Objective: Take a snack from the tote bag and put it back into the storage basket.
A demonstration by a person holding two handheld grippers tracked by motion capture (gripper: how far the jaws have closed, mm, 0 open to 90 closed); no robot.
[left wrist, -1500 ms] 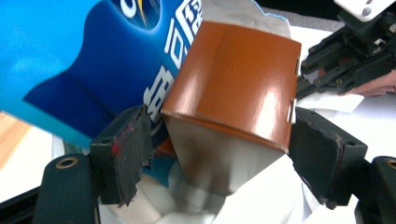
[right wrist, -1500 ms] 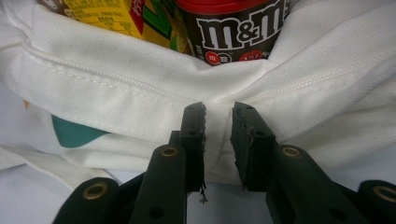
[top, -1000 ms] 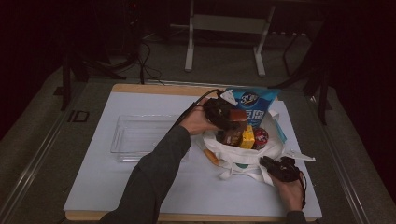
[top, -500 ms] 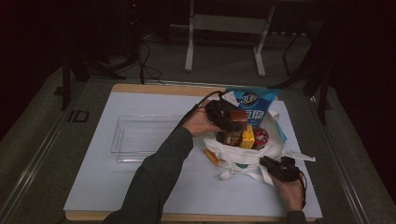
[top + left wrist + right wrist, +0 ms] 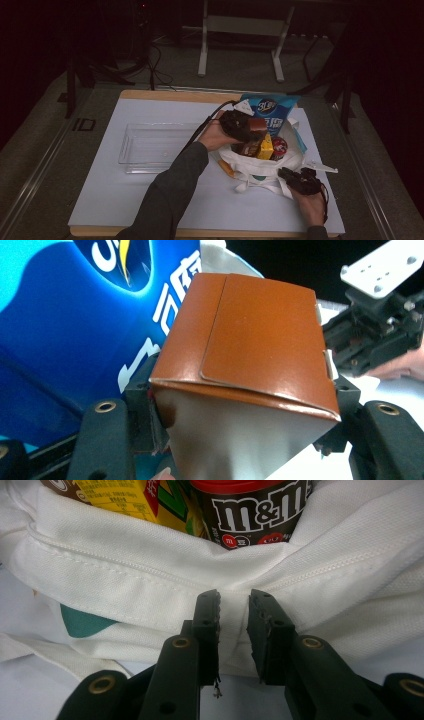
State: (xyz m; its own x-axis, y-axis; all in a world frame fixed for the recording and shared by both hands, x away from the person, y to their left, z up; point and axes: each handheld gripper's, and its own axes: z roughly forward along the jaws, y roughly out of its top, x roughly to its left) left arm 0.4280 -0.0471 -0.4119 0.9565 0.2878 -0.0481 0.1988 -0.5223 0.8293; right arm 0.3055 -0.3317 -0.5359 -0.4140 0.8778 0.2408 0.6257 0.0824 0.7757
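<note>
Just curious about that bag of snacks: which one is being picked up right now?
The brown box, clamped in the left gripper. The blue pouch, yellow carton and M&M's tub sit untouched in the white bag.

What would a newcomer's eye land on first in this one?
Probably the white tote bag stuffed with snacks at the table's right, a tall blue snack bag rising from it. Over it, the left gripper clamps a brown carton, while the right gripper pinches the tote's near rim.
</note>
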